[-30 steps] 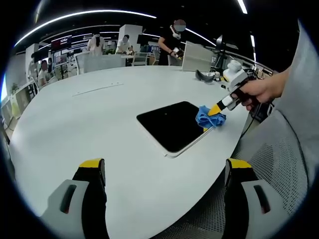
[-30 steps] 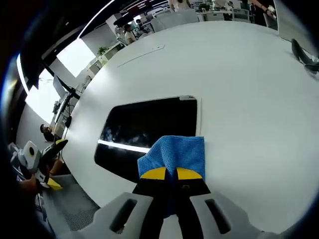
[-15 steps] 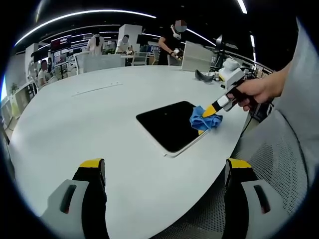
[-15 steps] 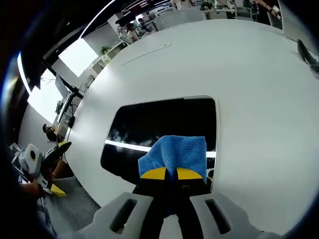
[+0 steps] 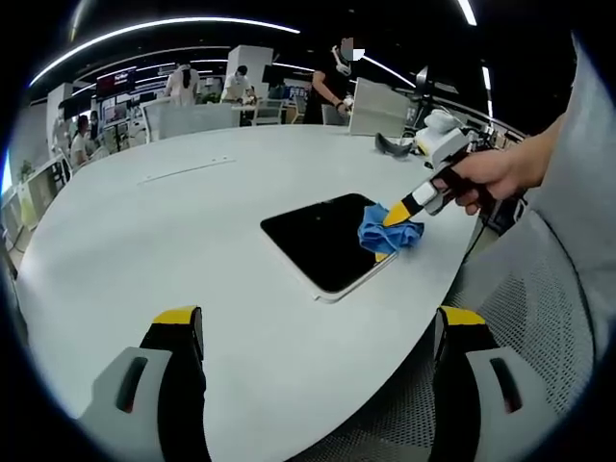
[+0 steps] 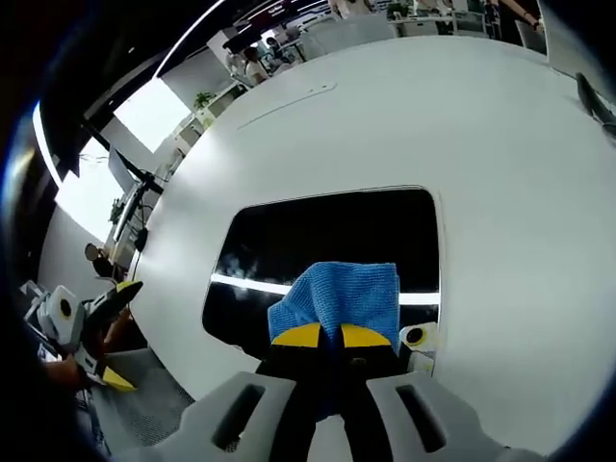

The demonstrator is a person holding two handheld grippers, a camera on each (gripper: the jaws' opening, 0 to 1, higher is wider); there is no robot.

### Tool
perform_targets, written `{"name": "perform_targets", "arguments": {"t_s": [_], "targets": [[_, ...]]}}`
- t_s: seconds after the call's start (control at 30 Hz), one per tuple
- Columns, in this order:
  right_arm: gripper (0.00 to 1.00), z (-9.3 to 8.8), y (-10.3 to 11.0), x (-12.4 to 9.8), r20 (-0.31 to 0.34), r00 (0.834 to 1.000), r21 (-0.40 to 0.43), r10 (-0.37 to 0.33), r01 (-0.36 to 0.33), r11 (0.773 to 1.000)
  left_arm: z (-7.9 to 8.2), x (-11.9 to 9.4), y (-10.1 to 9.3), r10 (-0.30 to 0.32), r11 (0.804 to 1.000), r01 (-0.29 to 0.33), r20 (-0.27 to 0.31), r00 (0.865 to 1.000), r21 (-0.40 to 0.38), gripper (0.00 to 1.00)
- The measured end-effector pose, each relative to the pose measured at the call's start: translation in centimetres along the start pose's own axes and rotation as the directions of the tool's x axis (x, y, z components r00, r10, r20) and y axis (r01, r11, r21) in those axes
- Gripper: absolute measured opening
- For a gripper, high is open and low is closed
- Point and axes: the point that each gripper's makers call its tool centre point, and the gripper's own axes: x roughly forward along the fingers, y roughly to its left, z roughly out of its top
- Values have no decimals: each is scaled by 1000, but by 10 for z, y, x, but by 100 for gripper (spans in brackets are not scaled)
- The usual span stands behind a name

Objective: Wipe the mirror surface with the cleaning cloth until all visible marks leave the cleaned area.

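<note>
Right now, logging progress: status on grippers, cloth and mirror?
Right gripper shut on blue cloth, pressed on mirror. Left gripper open, holding nothing. Nothing in the way.

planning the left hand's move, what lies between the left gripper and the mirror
Bare white table between the left gripper and the mirror, in the left gripper view.

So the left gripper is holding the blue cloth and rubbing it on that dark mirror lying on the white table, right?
Not quite: the right gripper holds the blue cloth on the dark mirror on the white table, as the right gripper view shows. The left gripper hangs open, away from it.
</note>
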Motion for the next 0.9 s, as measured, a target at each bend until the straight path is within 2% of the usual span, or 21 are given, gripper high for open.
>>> {"name": "perform_targets", "arguments": {"t_s": [0.57,0.9], "targets": [[0,2,21,12,-4,1000,-22,18,-18,1000,-2,0,-1,-2,1000,2,-9,1000,11,99],[0,0,48,24,-14,999,-94,33,-34,995,-2,0,1,4,1000,-4,-7,1000,9,99]]}}
